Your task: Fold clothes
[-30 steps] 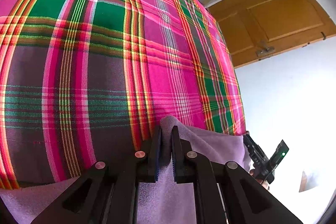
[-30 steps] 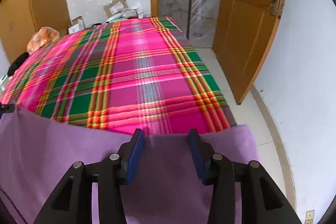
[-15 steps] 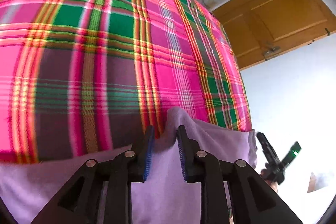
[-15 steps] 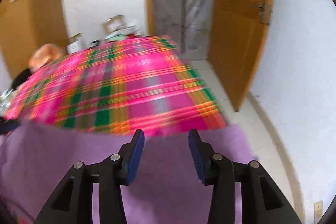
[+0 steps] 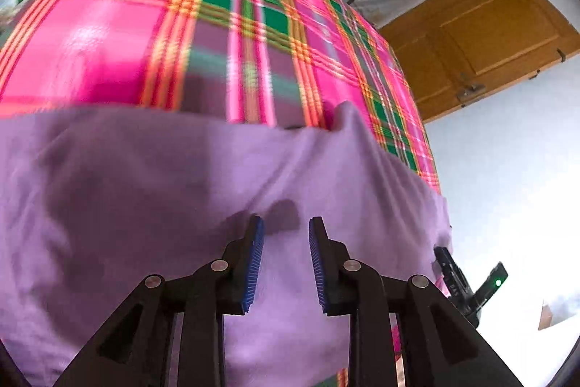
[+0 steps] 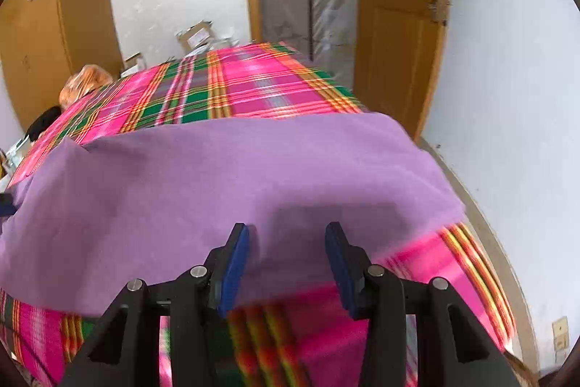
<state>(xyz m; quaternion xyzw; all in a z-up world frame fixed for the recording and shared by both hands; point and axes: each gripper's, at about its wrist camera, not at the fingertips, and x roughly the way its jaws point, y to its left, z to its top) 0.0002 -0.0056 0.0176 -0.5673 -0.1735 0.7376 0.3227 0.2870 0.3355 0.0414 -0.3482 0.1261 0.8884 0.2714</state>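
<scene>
On the plaid bedspread [image 6: 253,89] a purple cloth [image 6: 224,176] is spread flat. The left gripper [image 5: 285,260] and the right gripper [image 6: 287,263] are held spread apart above it, nothing pinched. The cloth is judged soft, light and limp; its far corners are best taken. No legible writing is seen.

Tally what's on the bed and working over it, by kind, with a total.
Purple garments: 1, the purple cloth spread on the bed
Plaid bedcovers: 1, the pink plaid cover
Grippers: 2, the left gripper and the right gripper, both open over the cloth
Total: 4
</scene>
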